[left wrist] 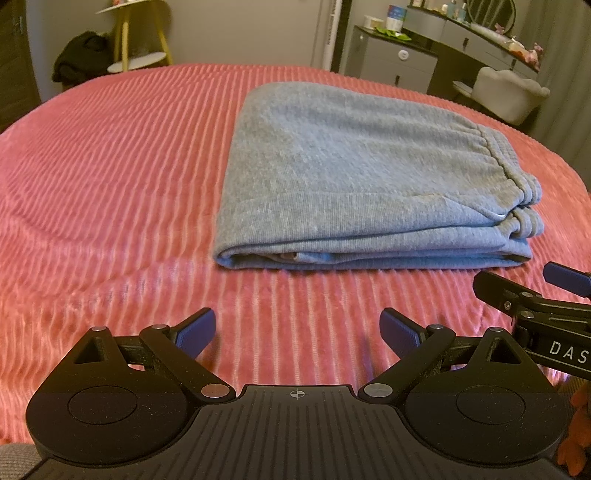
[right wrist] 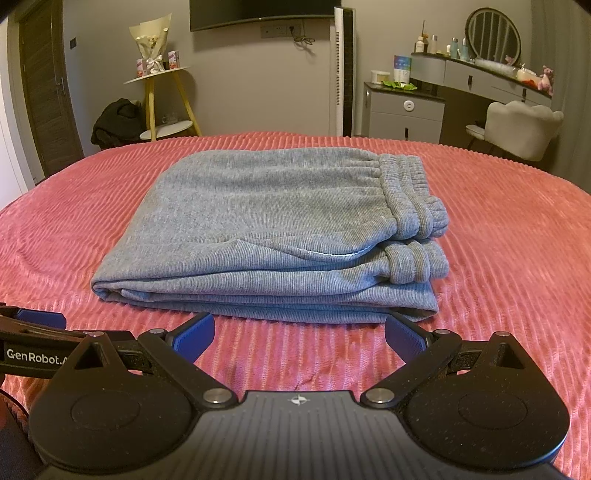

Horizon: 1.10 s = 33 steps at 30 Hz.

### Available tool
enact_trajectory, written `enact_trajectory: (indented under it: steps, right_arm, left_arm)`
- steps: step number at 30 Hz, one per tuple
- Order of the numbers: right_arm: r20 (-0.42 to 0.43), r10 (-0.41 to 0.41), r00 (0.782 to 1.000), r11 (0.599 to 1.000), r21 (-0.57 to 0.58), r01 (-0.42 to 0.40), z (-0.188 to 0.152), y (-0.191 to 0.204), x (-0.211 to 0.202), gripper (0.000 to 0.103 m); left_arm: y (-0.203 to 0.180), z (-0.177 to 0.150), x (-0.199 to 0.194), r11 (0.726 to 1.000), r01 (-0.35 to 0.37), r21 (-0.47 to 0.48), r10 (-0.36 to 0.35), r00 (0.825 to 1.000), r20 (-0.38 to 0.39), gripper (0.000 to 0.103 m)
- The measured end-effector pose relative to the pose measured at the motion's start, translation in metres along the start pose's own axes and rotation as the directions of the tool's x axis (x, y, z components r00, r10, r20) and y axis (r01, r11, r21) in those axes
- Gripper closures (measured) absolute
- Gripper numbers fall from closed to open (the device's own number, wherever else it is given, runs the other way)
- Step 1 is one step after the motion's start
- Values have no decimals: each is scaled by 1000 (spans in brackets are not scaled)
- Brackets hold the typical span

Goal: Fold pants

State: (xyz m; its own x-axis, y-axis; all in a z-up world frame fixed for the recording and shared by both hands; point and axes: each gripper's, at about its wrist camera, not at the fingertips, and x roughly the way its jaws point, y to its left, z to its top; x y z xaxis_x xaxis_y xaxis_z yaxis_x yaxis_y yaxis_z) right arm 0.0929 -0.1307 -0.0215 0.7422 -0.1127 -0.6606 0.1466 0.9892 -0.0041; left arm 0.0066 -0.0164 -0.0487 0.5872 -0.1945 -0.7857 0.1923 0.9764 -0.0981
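Grey sweatpants [left wrist: 354, 173] lie folded into a compact stack on the pink ribbed bedspread [left wrist: 110, 166], waistband and cuffs at the right end. They also show in the right wrist view [right wrist: 269, 229]. My left gripper [left wrist: 298, 332] is open and empty, hovering over the bedspread in front of the pants and to their left. My right gripper [right wrist: 300, 334] is open and empty, just in front of the pants' near edge. The right gripper's fingers [left wrist: 565, 277] show at the right edge of the left wrist view.
Beyond the bed stand a yellow-legged side table [right wrist: 162, 99] with a bouquet, dark clothes [right wrist: 116, 122] on the floor, a grey drawer unit [right wrist: 406, 110], a vanity with a round mirror [right wrist: 493, 35] and a white chair [right wrist: 517, 125].
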Motion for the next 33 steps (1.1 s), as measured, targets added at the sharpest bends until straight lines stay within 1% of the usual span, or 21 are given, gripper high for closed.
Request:
enact_trajectory:
  steps: [26,33]
  right_arm:
    - [-1,-8,1000,1000,15,8,-1,1,-1,4]
    - [0,-9,1000,1000,21,9,-1,1,-1,4]
  left_arm:
    - [5,2,0,1000,9,-8,-9,1000,7,4]
    - [4,3,0,1000,7,10,-7,1000,8,4]
